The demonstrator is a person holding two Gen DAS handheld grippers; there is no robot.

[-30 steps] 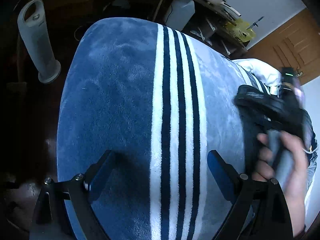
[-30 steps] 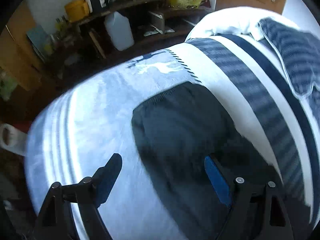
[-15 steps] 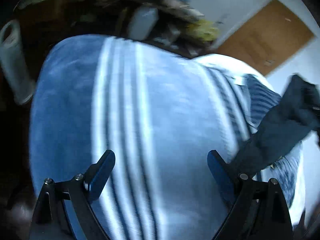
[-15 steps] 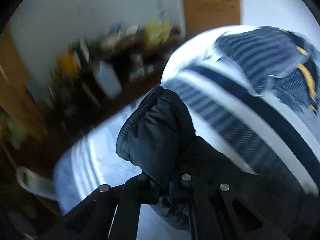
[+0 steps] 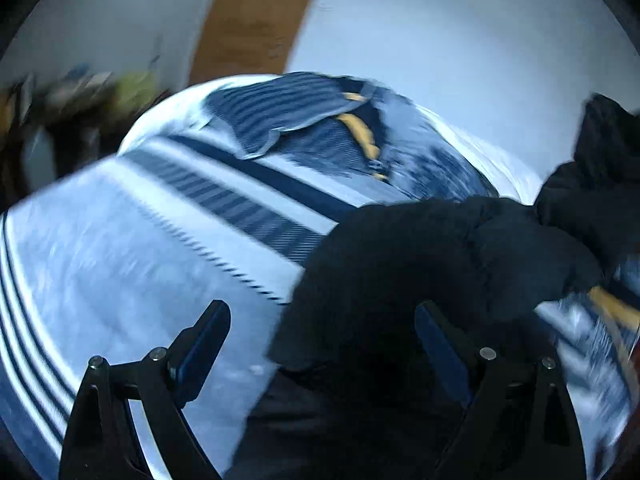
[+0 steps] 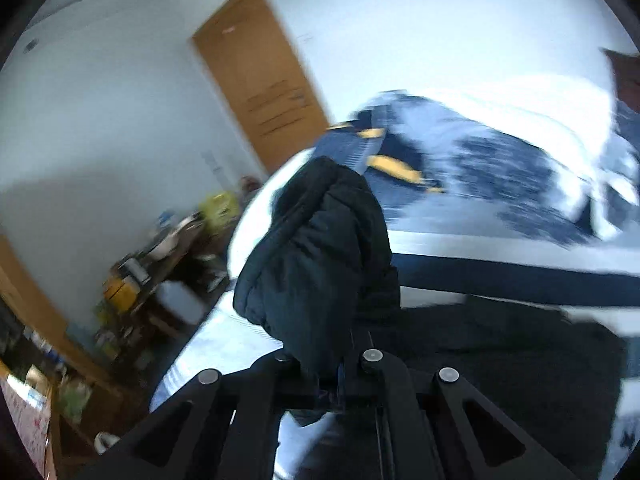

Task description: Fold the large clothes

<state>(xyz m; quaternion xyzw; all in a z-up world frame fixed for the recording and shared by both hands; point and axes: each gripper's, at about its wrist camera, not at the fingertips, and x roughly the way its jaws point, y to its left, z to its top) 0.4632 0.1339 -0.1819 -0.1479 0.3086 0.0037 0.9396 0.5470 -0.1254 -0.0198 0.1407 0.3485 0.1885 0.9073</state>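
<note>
Black garment (image 6: 320, 264) pinched in right gripper (image 6: 334, 384), left gripper (image 5: 320, 344) jaws wide, one striped blanket (image 5: 140, 264)

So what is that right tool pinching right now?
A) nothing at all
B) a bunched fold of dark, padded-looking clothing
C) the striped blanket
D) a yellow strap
B: in the right wrist view the right tool is shut on a bunched fold of the dark garment, which rises up above the striped blanket.

Cool, bluish daylight washes both views. Motion blur smears the shelves (image 6: 160, 264) at 8 o'clock and the striped bedding (image 5: 280, 128) at 12. Fisheye bending darkens every rim; the black garment (image 6: 316, 256) stays shadowed and detail-poor.
</note>
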